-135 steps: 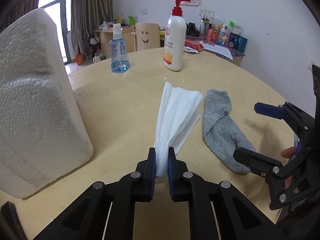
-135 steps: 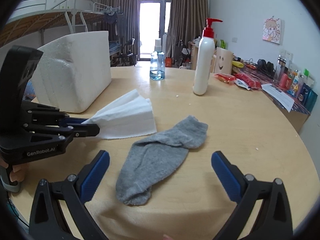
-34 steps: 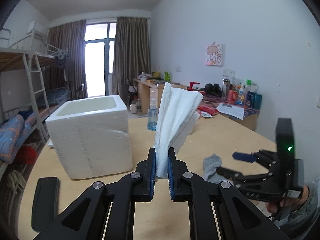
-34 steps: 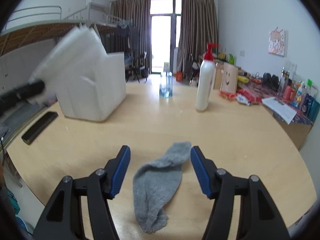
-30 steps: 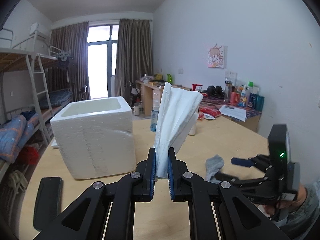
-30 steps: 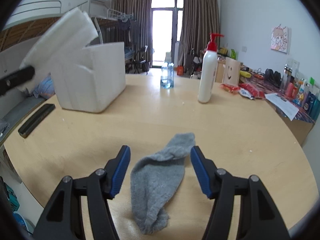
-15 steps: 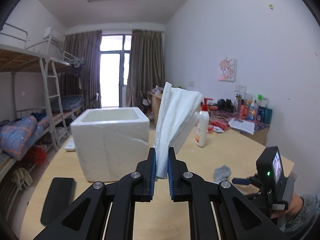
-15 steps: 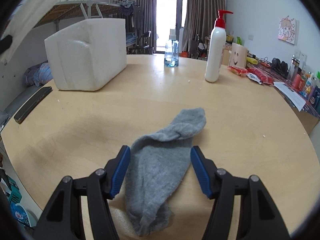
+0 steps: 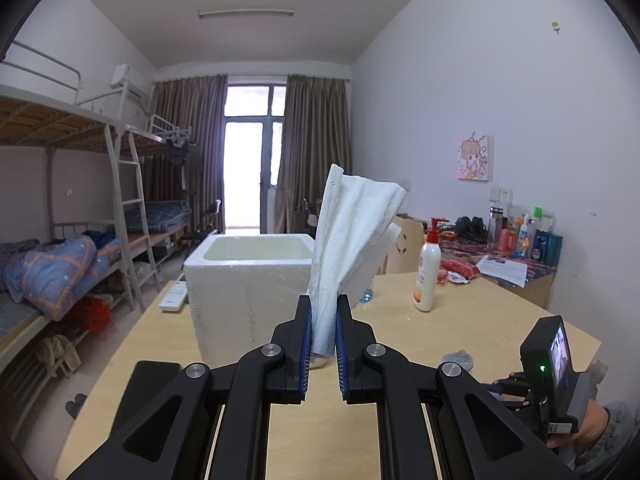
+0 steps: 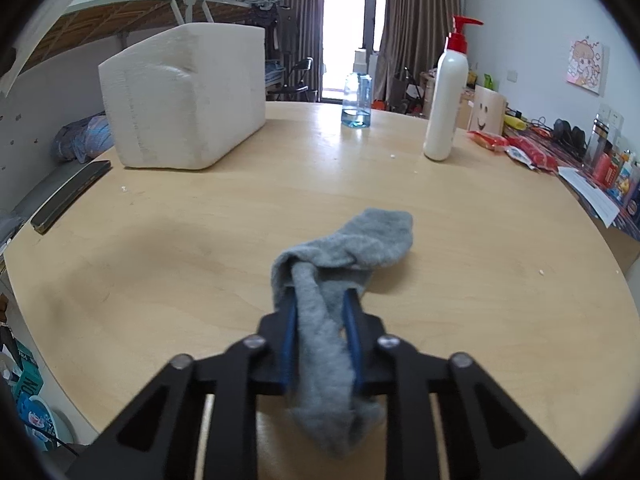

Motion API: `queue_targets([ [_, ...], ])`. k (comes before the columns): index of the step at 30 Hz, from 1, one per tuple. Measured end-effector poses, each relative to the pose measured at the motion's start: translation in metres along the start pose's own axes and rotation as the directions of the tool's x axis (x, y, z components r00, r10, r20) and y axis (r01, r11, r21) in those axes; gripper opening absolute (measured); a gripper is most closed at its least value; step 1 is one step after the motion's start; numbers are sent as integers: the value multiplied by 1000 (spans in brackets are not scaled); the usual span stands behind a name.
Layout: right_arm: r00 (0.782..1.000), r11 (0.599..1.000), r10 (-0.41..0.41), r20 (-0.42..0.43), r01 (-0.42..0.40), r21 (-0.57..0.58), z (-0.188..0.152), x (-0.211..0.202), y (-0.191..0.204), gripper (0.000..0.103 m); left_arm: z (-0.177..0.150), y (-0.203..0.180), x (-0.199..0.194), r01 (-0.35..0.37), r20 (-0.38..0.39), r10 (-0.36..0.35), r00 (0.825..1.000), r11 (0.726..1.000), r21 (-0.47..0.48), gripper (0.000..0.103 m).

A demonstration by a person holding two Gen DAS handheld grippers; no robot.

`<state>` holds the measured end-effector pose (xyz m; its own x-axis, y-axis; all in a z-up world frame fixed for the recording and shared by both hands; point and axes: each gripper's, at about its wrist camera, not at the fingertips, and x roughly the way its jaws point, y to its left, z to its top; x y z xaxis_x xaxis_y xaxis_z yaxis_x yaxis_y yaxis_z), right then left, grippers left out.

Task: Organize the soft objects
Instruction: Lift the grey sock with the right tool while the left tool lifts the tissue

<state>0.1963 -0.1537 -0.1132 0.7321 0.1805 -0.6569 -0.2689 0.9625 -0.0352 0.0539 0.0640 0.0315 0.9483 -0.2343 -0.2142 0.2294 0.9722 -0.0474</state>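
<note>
My left gripper (image 9: 323, 322) is shut on a folded white paper towel (image 9: 352, 236) and holds it high above the table, upright. An open white foam box (image 9: 248, 280) stands behind it on the round wooden table (image 9: 480, 320). My right gripper (image 10: 322, 312) is shut on a grey sock (image 10: 340, 272); the sock's far end still lies on the table. The foam box also shows in the right wrist view (image 10: 184, 96) at the back left. A bit of the sock shows in the left wrist view (image 9: 458, 358).
A white pump bottle (image 10: 446, 92) and a blue spray bottle (image 10: 356, 100) stand at the table's far side. A black phone (image 10: 70, 196) lies near the left edge. A cluttered desk (image 10: 580, 160) is at the right. A bunk bed (image 9: 60, 240) is at the left.
My right gripper dropped over the sock and shut on it. My left gripper rose higher and drew back with the paper towel.
</note>
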Motion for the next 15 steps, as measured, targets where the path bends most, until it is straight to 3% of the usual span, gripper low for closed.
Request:
queue_targets([
  [4,1000,1000,14,8,-14,17,0,0,-1,12,2,-1,-3,-13,7,13,1000,1000,5,12],
  [10,998,999,45,44,-46,26,5,-7,-1,11,4,5,-8,-58,3,58,998,998,-8,12],
  [15,994,998,54,91,-56,19,16,-19,6,11,6,17,-18,-186,16,187,982,982,-40,12],
])
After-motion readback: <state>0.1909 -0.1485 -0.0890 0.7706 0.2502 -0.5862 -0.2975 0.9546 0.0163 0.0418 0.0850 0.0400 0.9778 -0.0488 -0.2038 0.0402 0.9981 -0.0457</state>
